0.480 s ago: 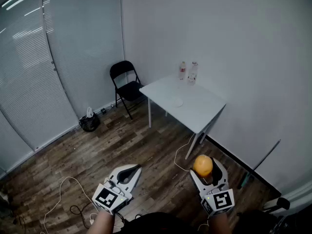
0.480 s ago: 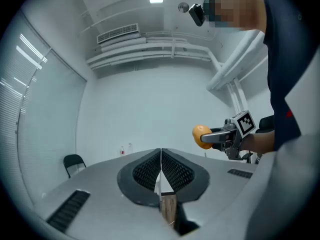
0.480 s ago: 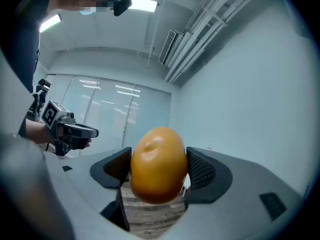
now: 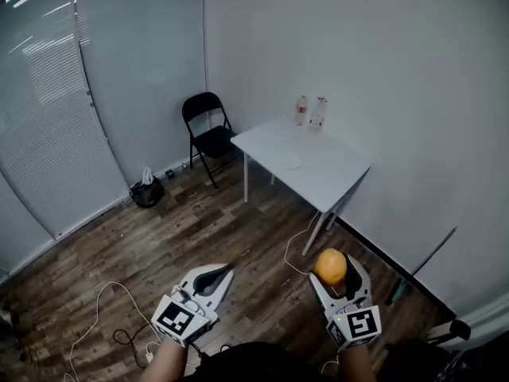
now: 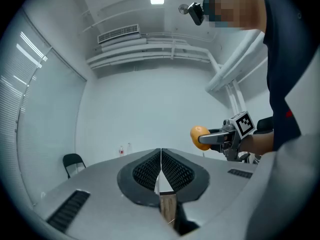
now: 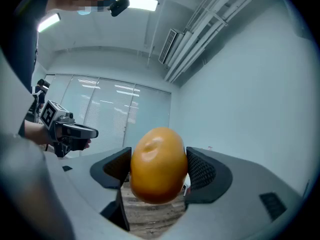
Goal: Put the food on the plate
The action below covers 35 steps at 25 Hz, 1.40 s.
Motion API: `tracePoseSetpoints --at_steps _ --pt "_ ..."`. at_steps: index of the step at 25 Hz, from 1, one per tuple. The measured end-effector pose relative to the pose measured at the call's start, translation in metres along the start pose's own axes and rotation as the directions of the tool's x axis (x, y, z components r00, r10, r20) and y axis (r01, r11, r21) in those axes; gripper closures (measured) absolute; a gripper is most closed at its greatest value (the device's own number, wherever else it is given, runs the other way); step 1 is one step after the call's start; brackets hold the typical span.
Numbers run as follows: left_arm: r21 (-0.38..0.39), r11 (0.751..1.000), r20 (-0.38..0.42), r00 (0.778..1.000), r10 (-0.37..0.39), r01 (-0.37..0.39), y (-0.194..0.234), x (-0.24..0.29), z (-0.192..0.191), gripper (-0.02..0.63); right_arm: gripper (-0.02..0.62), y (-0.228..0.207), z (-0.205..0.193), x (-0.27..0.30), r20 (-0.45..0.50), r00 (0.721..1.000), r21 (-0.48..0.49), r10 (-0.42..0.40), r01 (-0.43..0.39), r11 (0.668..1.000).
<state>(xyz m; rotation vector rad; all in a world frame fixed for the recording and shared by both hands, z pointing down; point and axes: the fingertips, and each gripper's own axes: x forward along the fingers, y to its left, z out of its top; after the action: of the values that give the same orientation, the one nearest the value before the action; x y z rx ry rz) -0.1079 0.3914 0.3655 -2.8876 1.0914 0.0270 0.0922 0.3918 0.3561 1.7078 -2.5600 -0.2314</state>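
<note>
- The right tool squeezes an orange between its pads, just as it did a moment ago.
- The left tool is clenched tight with nothing in it.
- Almost nothing has changed. The orange is up in the air, well apart from the surface.
- What looks like a small white plate lies near the middle of the surface. I think the orange still needs carrying there.

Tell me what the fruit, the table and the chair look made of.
Fruit: smooth glossy orange skin with a highlight and a dimple; real or plastic, cannot tell.
Table: flat matt white top, likely laminate or painted board; thin white legs, probably metal.
Chair: black, thin tubular legs, probably metal; seat material unclear.
</note>
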Motion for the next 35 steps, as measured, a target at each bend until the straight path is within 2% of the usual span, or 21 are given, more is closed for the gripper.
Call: tracePoseSetpoints --at_steps 9,21,27,32,35 --pt "-0.027 1.000 0.014 1.000 -0.002 0.002 0.018 -0.022 0.001 0.583 0.239 0.013 0.012 0.002 -0.004 0.999 0.005 -0.051 0.051 0.999" --pt "-0.075 0.995 0.002 0.998 -0.060 0.060 0.083 -0.065 -0.026 0.583 0.239 0.080 0.011 0.051 -0.027 0.996 -0.008 -0.080 0.080 0.997" --pt "-0.066 0.994 0.011 0.996 -0.083 0.084 0.099 -0.047 -0.028 0.582 0.239 0.071 0.010 0.071 -0.025 0.996 -0.018 -0.082 0.081 0.997" --pt "-0.085 0.994 -0.024 0.997 -0.078 0.076 0.107 -0.020 -0.055 0.583 0.239 0.051 -0.018 0.088 -0.067 0.996 0.015 -0.057 0.058 0.998" --pt "-0.101 0.992 -0.030 0.996 -0.082 0.078 0.111 0.009 -0.056 0.581 0.239 0.028 -0.023 0.107 -0.057 0.997 0.027 -0.056 0.058 0.998"
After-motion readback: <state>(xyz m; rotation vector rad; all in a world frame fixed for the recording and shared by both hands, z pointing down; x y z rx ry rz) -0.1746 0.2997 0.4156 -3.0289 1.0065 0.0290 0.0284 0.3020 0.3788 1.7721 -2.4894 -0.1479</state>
